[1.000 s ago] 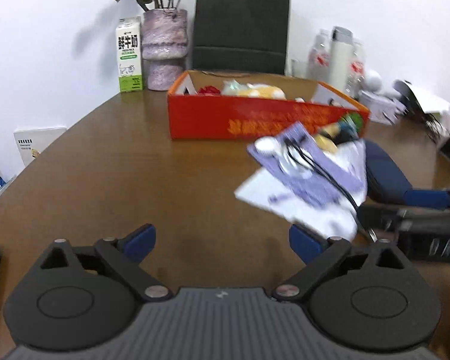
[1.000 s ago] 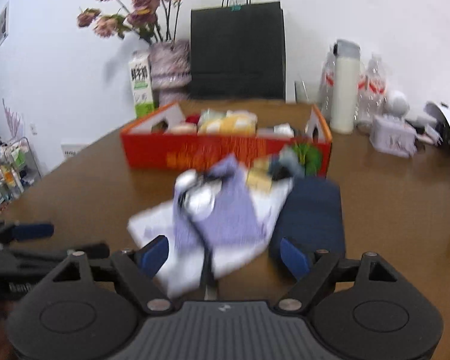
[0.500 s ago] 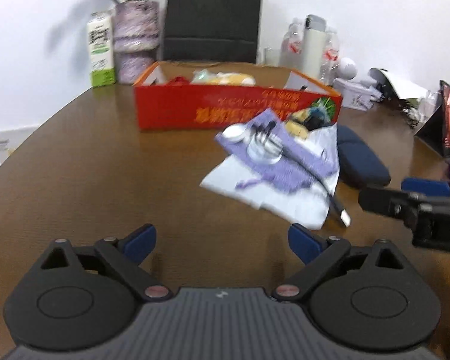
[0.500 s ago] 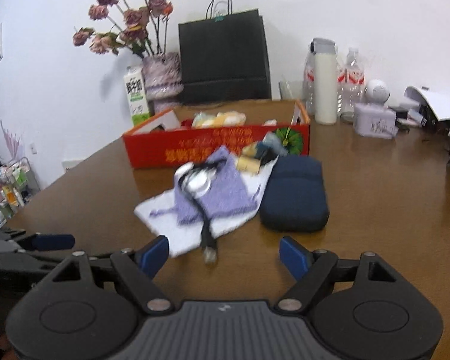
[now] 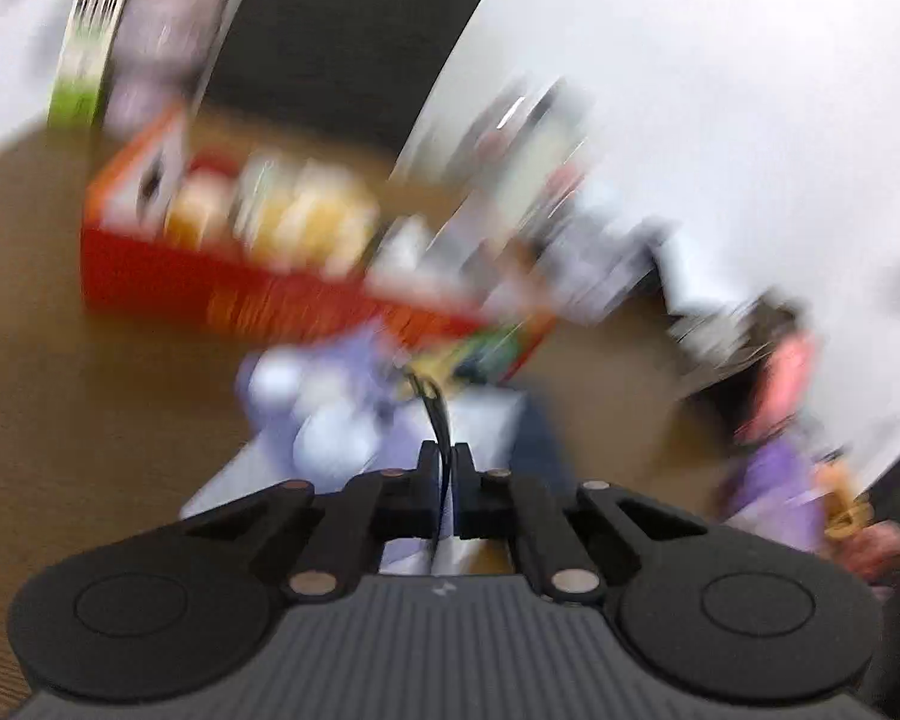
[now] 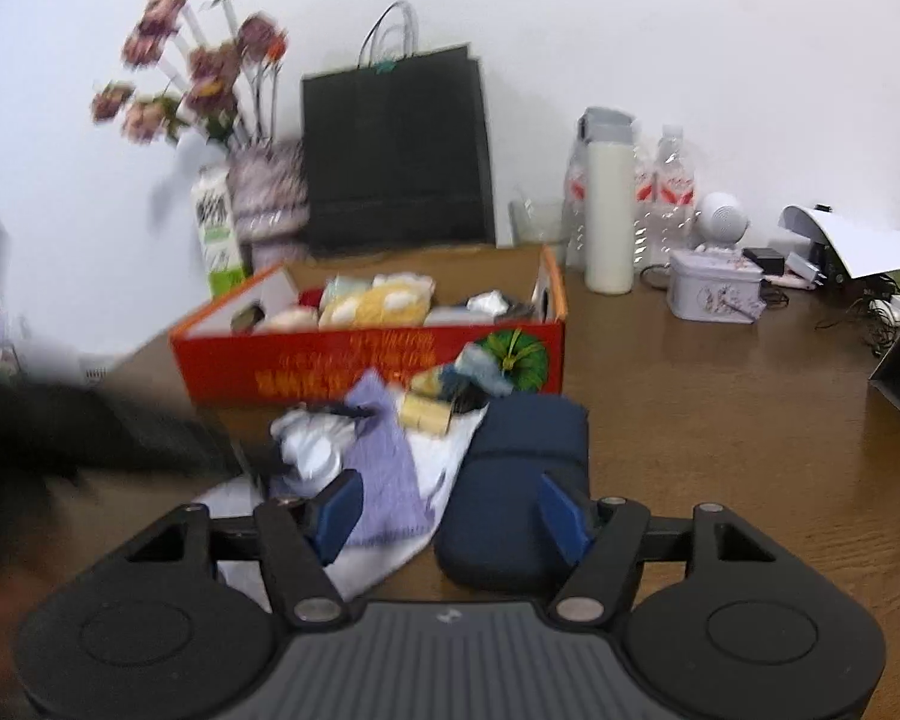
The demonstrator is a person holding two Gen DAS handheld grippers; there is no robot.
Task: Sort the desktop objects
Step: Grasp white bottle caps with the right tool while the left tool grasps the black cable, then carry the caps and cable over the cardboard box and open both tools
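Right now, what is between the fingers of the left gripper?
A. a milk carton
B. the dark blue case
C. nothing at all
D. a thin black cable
D: in the left wrist view, the left gripper is shut on the thin black cable, which runs out ahead from between its fingers.

A black paper bag (image 6: 397,147) stands at the top middle by the white wall. Left of it are flowers (image 6: 192,69) and a milk carton (image 6: 217,234). A white bottle (image 6: 609,213) stands to the right.
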